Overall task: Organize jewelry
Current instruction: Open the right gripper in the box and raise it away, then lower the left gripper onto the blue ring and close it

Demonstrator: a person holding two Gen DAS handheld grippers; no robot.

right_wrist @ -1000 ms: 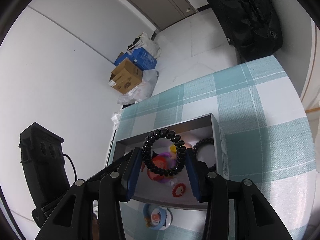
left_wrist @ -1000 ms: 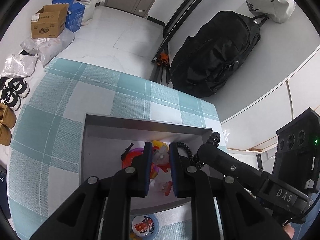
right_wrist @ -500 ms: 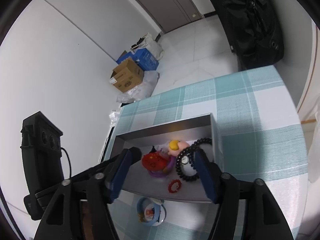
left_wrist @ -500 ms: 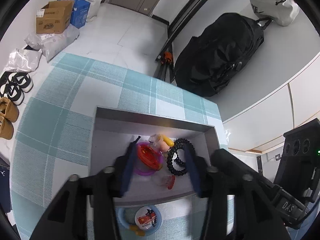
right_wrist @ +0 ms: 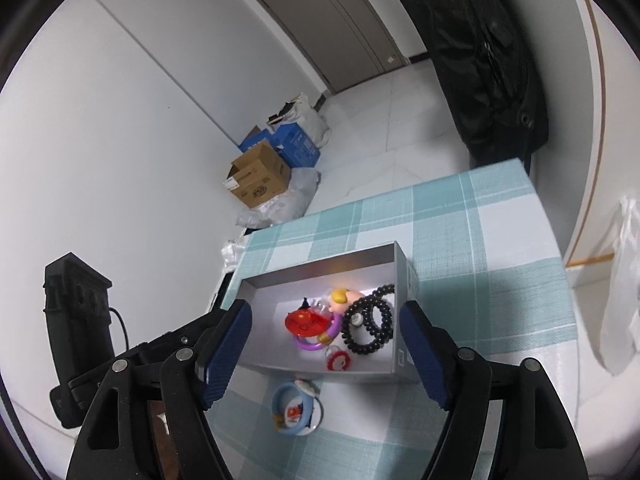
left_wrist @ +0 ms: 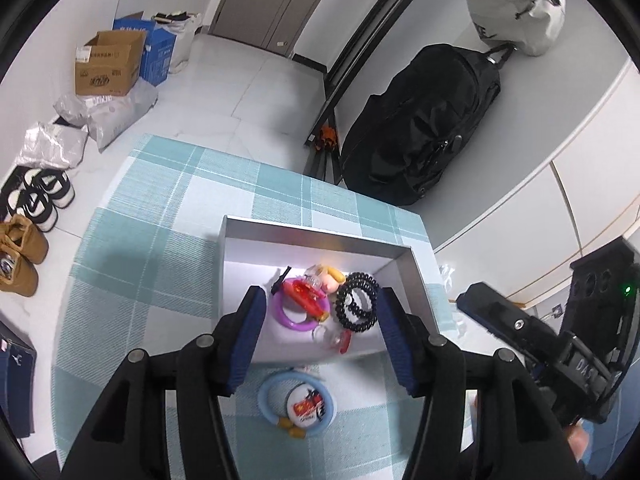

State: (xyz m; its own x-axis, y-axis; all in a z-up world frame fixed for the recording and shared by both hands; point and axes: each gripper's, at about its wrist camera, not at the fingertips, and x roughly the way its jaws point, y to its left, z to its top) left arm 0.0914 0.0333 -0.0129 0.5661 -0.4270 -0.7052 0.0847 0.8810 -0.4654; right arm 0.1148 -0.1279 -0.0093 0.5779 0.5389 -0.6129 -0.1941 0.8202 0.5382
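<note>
Left hand-held gripper (left_wrist: pixel 320 336) and right hand-held gripper (right_wrist: pixel 326 350): jaws just opened, nothing between. Ahead: grey tray (left_wrist: pixel 320 236) holding black coil ties (left_wrist: pixel 357 304), purple ring (left_wrist: pixel 294 318), possibly a figurine. Nearer, on surface (left_wrist: pixel 160 240): blue ring (left_wrist: pixel 296 404).

A desk (left_wrist: pixel 168 216) under a teal-and-white checked cloth stands on a pale tiled floor (left_wrist: pixel 248 92). Beyond its far edge a black bag (left_wrist: pixel 424 120) leans against the white wall, beside a grey door (left_wrist: pixel 272 0). Left of the desk sit cardboard boxes (left_wrist: pixel 108 64) and shoes (left_wrist: pixel 40 196).
</note>
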